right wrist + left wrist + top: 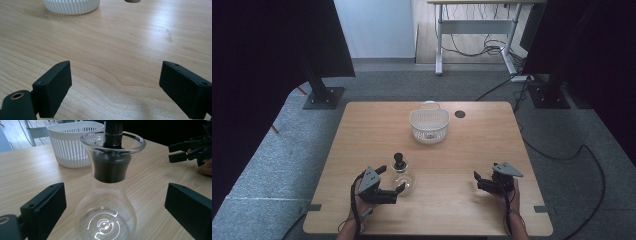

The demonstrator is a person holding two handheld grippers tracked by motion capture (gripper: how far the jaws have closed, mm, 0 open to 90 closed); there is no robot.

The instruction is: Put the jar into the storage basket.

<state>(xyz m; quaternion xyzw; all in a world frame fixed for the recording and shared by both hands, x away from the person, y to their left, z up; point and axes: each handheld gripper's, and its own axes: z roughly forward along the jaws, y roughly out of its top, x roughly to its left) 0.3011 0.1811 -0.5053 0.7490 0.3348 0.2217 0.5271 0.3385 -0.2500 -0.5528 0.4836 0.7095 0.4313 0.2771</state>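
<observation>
A clear glass carafe [402,180] with a black stopper [399,161] stands upright on the wooden table [362,130], near its front left. My left gripper [393,178] is open, one jaw on each side of the carafe's belly and neither touching it. In the left gripper view the carafe [107,202] sits between the spread jaws of the left gripper [118,203], and its stopper [110,167] plugs the neck. My right gripper [477,181] is open over bare wood at the front right, with nothing between its jaws. It appears the same way in the right gripper view [120,86].
A white slatted basket [428,125] stands at the table's far middle, behind the carafe [72,147], and its base shows in the right gripper view [71,6]. A dark round cable hole [460,114] lies to its right. Black stands and cables sit on the floor beyond.
</observation>
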